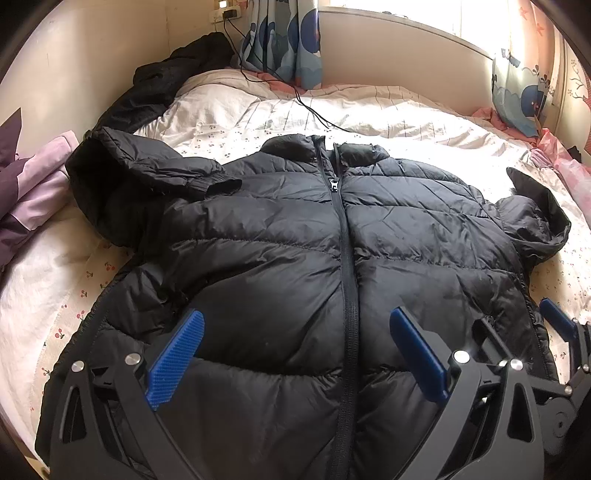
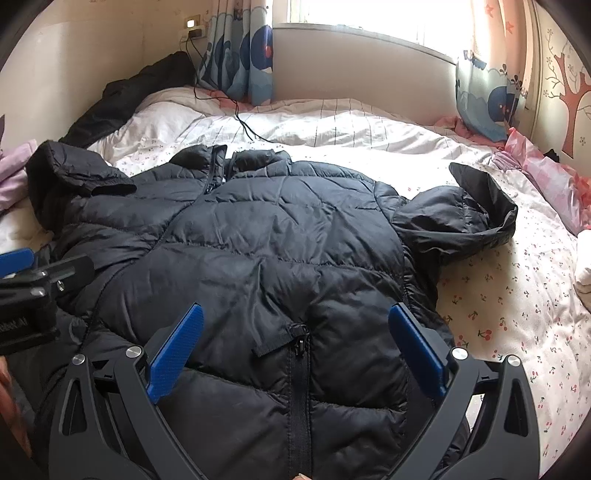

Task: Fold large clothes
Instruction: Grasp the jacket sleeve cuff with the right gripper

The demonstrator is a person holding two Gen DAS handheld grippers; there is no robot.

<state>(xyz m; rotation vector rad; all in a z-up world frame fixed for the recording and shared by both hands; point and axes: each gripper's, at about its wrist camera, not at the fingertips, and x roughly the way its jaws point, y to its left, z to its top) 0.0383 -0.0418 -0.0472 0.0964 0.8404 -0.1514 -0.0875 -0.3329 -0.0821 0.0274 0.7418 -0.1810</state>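
both grippers are hovering low over the hem end of a black puffer jacket [image 1: 280, 258], which is lying front-up and zipped on a bed [image 1: 424, 125] dressed in white cherry-print bedding. left gripper [image 1: 295, 347] is spreading its blue pads [image 1: 173, 363] wide apart on either side of the jacket's centre zipper [image 1: 347, 266], clasping nothing. right gripper [image 2: 295, 345] is likewise standing released, its fingers straddling a small zipped pocket [image 2: 299, 343] near the jacket's right side, and it is showing at the lower right edge of the left wrist view too. one sleeve [image 1: 155, 173] is lying folded across the chest near the collar, while the other sleeve [image 2: 461, 210] is sticking out sideways onto the bedding. beyond the collar, a black cable [image 1: 295, 96] is trailing over the bed from a wall socket [image 1: 229, 14], beside blue patterned curtains [image 1: 284, 40]. another dark garment [image 1: 159, 85] is lying along the wall.
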